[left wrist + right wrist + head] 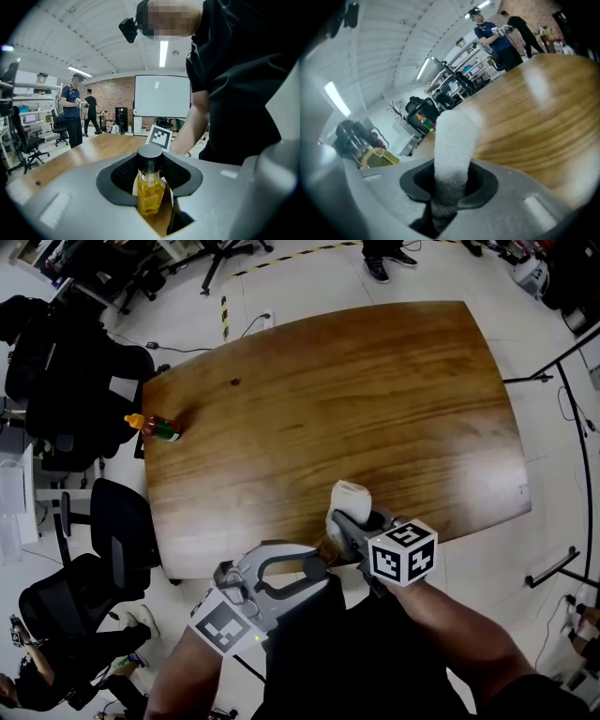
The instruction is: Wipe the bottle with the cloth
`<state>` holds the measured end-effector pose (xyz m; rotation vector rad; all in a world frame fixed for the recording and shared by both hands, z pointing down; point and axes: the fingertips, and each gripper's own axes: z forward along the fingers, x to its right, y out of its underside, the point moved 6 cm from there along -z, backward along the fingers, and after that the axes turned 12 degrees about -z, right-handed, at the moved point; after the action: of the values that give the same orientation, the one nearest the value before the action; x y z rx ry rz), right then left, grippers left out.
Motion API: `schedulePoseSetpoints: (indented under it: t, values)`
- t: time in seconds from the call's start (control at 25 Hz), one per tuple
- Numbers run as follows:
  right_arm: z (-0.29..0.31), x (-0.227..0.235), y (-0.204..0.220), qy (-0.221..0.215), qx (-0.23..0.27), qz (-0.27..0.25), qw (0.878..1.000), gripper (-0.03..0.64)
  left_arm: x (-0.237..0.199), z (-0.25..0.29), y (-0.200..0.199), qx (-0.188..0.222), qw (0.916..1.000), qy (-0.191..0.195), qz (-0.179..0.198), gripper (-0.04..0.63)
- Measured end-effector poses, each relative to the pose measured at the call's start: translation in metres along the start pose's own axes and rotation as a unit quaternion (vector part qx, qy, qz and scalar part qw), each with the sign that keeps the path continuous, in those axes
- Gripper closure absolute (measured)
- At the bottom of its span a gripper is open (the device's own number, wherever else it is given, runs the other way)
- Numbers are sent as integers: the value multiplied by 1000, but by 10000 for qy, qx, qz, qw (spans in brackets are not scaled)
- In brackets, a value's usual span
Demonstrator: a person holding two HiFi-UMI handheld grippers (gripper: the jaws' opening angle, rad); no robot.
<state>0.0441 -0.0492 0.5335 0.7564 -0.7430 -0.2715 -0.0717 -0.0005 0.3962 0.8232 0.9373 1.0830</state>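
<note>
A small bottle [150, 187] of yellow liquid with a black cap stands upright between the jaws of my left gripper [150, 180], which is shut on it. In the head view that left gripper [314, 563] sits at the table's near edge, with the bottle [319, 557] mostly hidden between its jaws. My right gripper [450, 187] is shut on a rolled white cloth [452, 145] that sticks out past the fingers. From above, the cloth [349, 498] hangs just over the near edge, right beside the left gripper. The right gripper view shows the bottle [377, 157] at its left.
The brown wooden table [375, 390] stretches ahead. A small sauce bottle [155, 427] with an orange cap lies near its left edge. Black office chairs [75, 381] stand to the left of the table. People [72, 112] stand far off in the room.
</note>
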Motion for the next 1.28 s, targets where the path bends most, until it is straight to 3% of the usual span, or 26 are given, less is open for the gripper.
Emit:
schedulePoseSetpoints:
  t: [0.2, 0.32, 0.48, 0.6, 0.68, 0.76, 0.8, 0.92, 0.96, 1.08, 1.2, 1.28]
  values:
    - [12, 1, 15, 715, -678, -1363, 9858, 539, -1, -3, 3, -61, 9995, 206, 232, 424]
    - [16, -2, 18, 907, -781, -1716, 9779, 540, -2, -4, 6, -117, 9989, 336, 290, 423]
    - [2, 2, 12, 733, -402, -1261, 9885, 538, -2, -2, 6, -144, 9990, 417, 111, 423]
    - [-26, 5, -1, 555, -5, -850, 9948, 538, 0, 3, 7, -144, 9995, 225, -140, 401]
    - [-43, 6, -8, 501, 111, -731, 9960, 538, 2, 2, 10, 12, 9993, -111, -363, 334]
    - [-58, 6, -16, 423, 180, -691, 9966, 538, 3, -3, 12, 253, 9945, -804, -618, 310]
    - [-63, 7, -21, 369, 195, -700, 9967, 538, 3, -6, 11, 472, 9878, -1275, -765, 310]
    - [-75, 12, -34, 242, 210, -805, 9962, 538, 8, 0, 2, 1303, 9518, -2432, -1337, 324]
    - [-76, 14, -38, 211, 213, -835, 9961, 538, 12, 5, 0, 1382, 9449, -2584, -1458, 333]
    - [-72, 19, -46, 68, 191, -885, 9959, 538, 18, 22, -1, 1206, 9345, -3020, -1450, 334]
    - [-68, 18, -55, -123, 145, -1036, 9944, 538, 14, 23, -8, 1550, 8953, -3762, -1812, 359]
    - [-64, 14, -62, -269, 126, -1123, 9932, 538, 15, 21, -11, 1683, 8755, -4048, -2033, 379]
